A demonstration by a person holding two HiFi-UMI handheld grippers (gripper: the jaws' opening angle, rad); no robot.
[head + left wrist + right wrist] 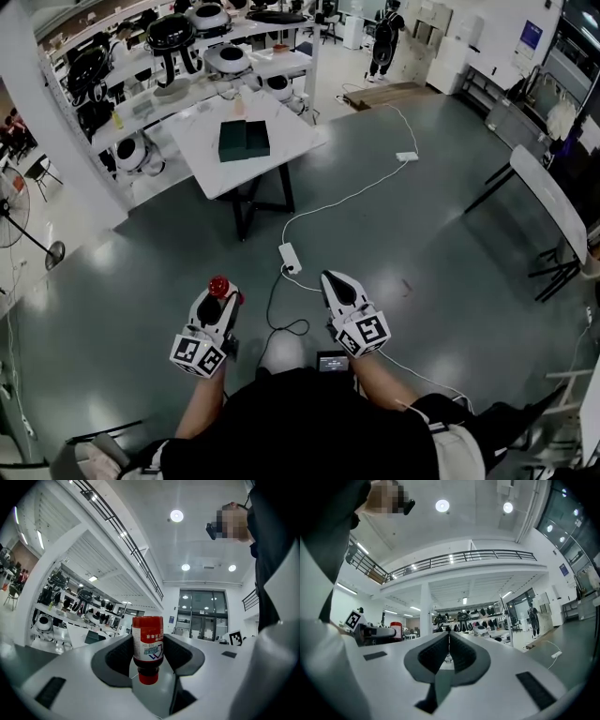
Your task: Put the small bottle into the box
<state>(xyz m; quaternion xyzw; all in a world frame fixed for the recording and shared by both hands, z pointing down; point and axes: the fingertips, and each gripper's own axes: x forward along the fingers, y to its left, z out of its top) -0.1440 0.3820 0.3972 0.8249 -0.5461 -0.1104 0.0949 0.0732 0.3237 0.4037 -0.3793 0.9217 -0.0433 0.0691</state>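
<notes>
My left gripper is shut on a small red bottle, which it holds with the cap toward the camera; in the head view the bottle shows as a red knob at the jaw tips. The left gripper points level across the hall. My right gripper hangs beside it, shut and empty, and the right gripper shows its pads meeting. A dark green open box lies on a white table far ahead of both grippers.
A power strip and white cables trail over the grey floor between me and the table. Shelves with round machines stand behind the table. A second table is at the right; a fan stand at the left. A person stands far off.
</notes>
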